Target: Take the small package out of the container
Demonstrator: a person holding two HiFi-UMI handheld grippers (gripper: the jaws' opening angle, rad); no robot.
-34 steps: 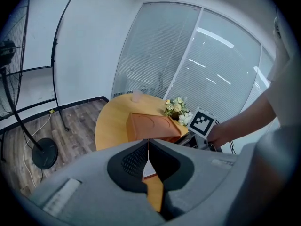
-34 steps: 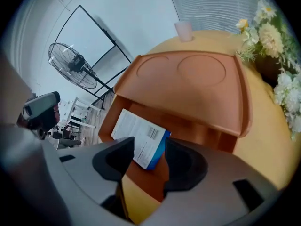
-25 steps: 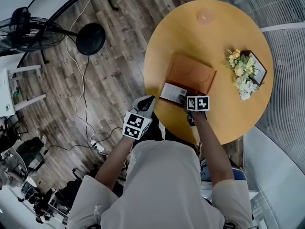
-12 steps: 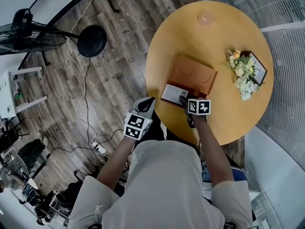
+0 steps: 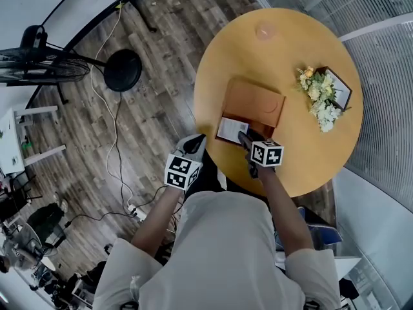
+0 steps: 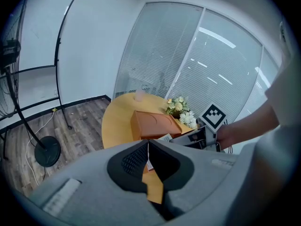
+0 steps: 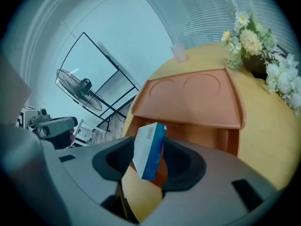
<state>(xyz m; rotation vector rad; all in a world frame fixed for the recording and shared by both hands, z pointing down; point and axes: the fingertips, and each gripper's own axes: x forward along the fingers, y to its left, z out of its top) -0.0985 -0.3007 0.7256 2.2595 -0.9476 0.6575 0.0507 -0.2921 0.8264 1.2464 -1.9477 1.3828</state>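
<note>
A room with a plank floor, slatted glass walls and a standing fan [image 5: 39,47] holds a round yellow table [image 5: 303,157]. On it an orange container [image 5: 253,102] lies about the middle, its open mouth turned toward the near edge where the person stands, which suits a straight pull toward the body. The right gripper [image 5: 248,139] reaches in over that near edge. Its jaws are clamped on the small package [image 7: 149,150], a white and blue box held on edge between the pads, just in front of the container's mouth. From the head view the package sits at the container's near left corner. It looks drawn out, though I cannot tell whether its far end has fully cleared the opening. Gripping the thin box across its flat faces probably keeps it from twisting as it slides out. The left gripper [image 6: 148,147] hangs off the table's near left edge above the floor, jaws together with nothing between them. It is likely parked there to leave the right side room. A bunch of flowers [image 5: 319,95] stands by the right edge and a pale cup [image 5: 264,30] near the far edge, both well apart from the pull path.
</note>
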